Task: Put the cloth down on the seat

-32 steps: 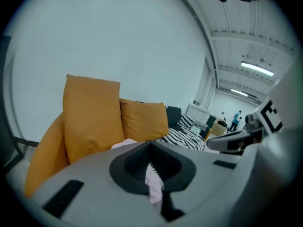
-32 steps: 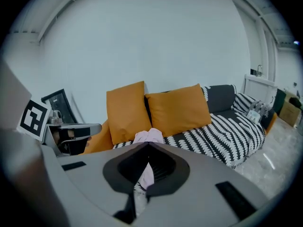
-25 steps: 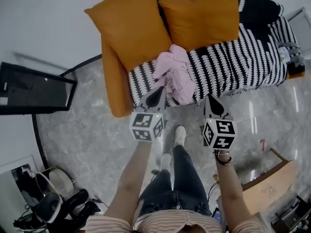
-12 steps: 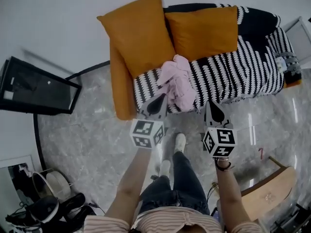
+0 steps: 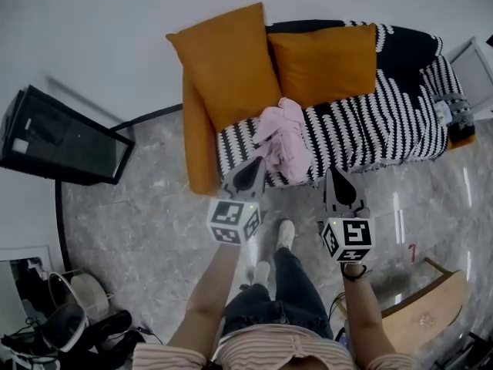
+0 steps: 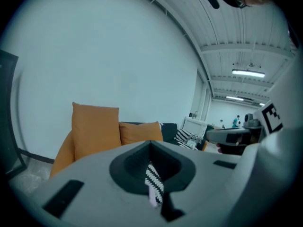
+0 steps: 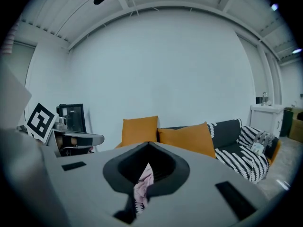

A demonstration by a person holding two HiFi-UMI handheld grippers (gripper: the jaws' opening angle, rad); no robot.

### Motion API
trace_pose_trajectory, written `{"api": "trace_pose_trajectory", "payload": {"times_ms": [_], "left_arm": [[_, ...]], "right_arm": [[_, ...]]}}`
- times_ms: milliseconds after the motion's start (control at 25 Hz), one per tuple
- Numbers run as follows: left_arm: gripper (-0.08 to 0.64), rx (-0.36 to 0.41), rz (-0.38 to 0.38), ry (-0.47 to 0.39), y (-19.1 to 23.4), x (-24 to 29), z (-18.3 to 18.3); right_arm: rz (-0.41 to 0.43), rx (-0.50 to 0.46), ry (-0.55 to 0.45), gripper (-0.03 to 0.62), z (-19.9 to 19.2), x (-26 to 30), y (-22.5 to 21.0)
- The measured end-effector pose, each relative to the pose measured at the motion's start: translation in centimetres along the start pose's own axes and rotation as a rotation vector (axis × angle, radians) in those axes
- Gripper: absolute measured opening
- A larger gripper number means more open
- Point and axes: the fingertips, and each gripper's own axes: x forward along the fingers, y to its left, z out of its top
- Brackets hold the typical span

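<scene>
Left gripper [image 5: 249, 173] has its jaws together, nothing between them; right gripper [image 5: 339, 185] looks pressed together too, also empty. Both are held side by side over the floor [image 5: 154, 222], just in front of the sofa and clear of it. The pink cloth [image 5: 283, 133] lies crumpled on the striped seat [image 5: 370, 126] near its front edge, below where the two orange cushions [image 5: 227, 64] meet, with neither gripper touching it
</scene>
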Motion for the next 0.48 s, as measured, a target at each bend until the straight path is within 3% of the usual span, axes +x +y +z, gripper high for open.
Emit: {"api": "trace_pose_trajectory", "payload": {"times_ms": [480], "left_arm": [[0.012,0.045,0.004,-0.041,-1.0,-1.9,2.4]], "right_arm": [[0.014,-0.028,-0.096,0.006,3.3,-2.1,0.8]]}}
